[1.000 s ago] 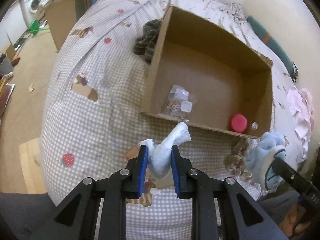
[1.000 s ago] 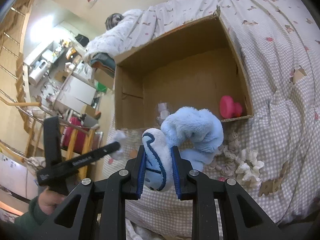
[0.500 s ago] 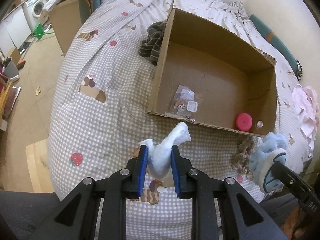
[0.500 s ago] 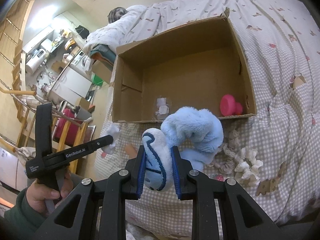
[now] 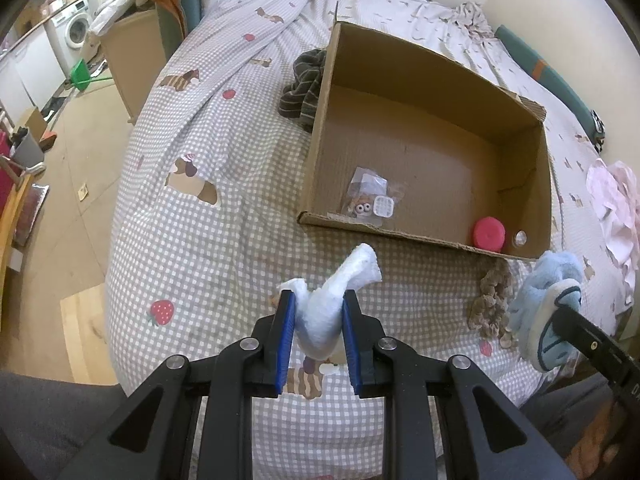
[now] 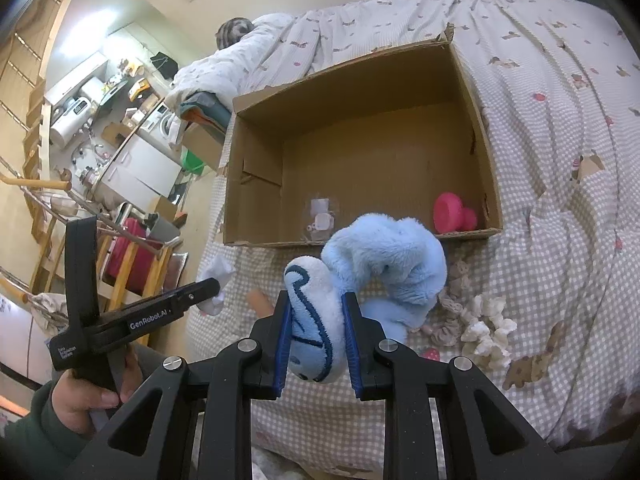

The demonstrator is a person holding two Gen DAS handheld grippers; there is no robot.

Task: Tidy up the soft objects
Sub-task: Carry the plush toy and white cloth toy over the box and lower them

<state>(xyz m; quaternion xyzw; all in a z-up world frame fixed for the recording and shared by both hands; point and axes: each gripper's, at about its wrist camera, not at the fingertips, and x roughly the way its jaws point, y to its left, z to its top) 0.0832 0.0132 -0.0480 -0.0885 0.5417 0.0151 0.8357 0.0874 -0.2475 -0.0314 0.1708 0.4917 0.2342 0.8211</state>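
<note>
- Step in hand, as I judge it: the carry; both soft things are lifted clear of the checked grey-and-white bedspread [image 5: 224, 240] and hang just short of the open brown cardboard box [image 5: 516, 100]; neither is yet over its near wall.
- Left gripper [image 5: 319, 322]: jaws clenched on a small white sock-like piece of fabric [image 5: 340, 288]; its free end sticks up and forward toward the box rim.
- Right gripper [image 6: 316, 322]: jaws clamped on the white sole, stitched in dark blue, of a fluffy light-blue plush slipper [image 6: 384, 256]; the fleecy upper bulges out ahead of the jaws, folded over on itself.
- Next move, by my reading: bring each load forward over the near wall, then lower and let go; the slipper is bulky and floppy, so it wants clearance above the rim.
- Box floor holds a clear plastic packet of small items [image 5: 370, 196] and a pink round object [image 5: 489, 234]; plenty of bare cardboard between them.
- Beige and cream frilly scrunchie-like pieces [image 6: 476, 320] lie on the bed near the box's front corner; a dark striped cloth [image 5: 302, 84] lies bunched against its left outside wall; likely later pickups.
</note>
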